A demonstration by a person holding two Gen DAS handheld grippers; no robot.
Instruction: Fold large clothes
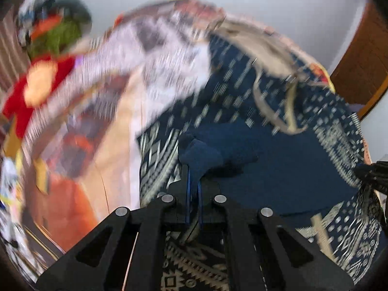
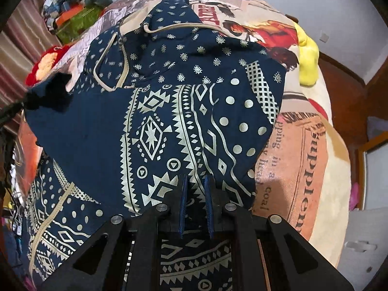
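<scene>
The left gripper [image 1: 193, 169] points steeply down, its blue-edged fingers [image 1: 188, 194] pressed together on a bunched fold of plain navy cloth, the edge of the navy hoodie [image 1: 278, 160]. That view is smeared with blur. The right gripper [image 2: 196, 181] also tilts steeply downward, its jaws nearly together and pinching a fold of the same hoodie [image 2: 155, 131] at the hem nearest the camera. In the right wrist view, the left gripper [image 2: 36, 97] shows as a dark shape at the left edge, touching the garment's plain navy side.

The hoodie carries no readable brand: only a cream print of diamonds, zigzag bands, dots, a checkered patch and small teardrop motifs, with beige drawcords [image 2: 109, 72] looping near the hood [image 2: 169, 7]. It lies spread on a bed cover [image 2: 303, 145] printed like old posters. On the cover, a salmon panel reads "supplem", cut off at the fold, with smaller words "ping in a" and "coal" beside it; a red banner farther back has letters too distorted to read.

A yellow plush [image 2: 308, 53] rests on the far right of the bed, touching the cover. A red and cream soft toy [image 2: 46, 65] lies at the left edge. Behind it is a heap of mixed clothes [image 2: 70, 7], green and orange among them, against a striped curtain [image 2: 14, 48]. The wall [image 2: 327, 4] is pale, and dark wood trim [image 2: 351, 72] runs along the right.
</scene>
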